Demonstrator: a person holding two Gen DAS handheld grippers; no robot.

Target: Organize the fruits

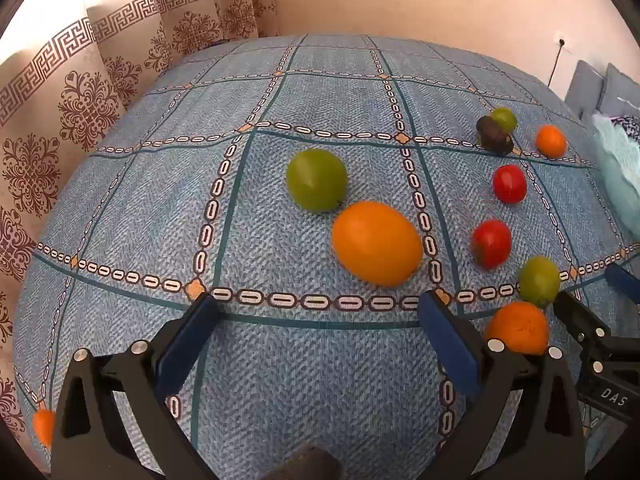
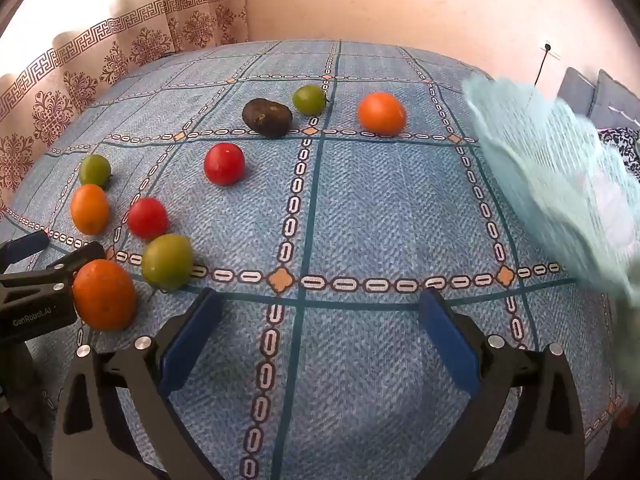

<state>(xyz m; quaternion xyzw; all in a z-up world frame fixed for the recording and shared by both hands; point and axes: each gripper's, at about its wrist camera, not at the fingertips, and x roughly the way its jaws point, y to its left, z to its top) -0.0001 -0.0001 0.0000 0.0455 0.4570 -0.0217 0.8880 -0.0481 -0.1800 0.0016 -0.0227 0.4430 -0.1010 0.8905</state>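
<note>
While tilted downward, both grippers agape.

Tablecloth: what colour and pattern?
Blue tablecloth, teal grid lines with white chain links; right wrist view.

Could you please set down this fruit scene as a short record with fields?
surface: blue patterned tablecloth
red round fruits: two
green round fruits: three
orange round fruits: at least three
dark brown lumpy fruit: beside the far green one
pale blue mesh basket: right edge, blurred
left claw: open, empty
right claw: open, empty
</note>
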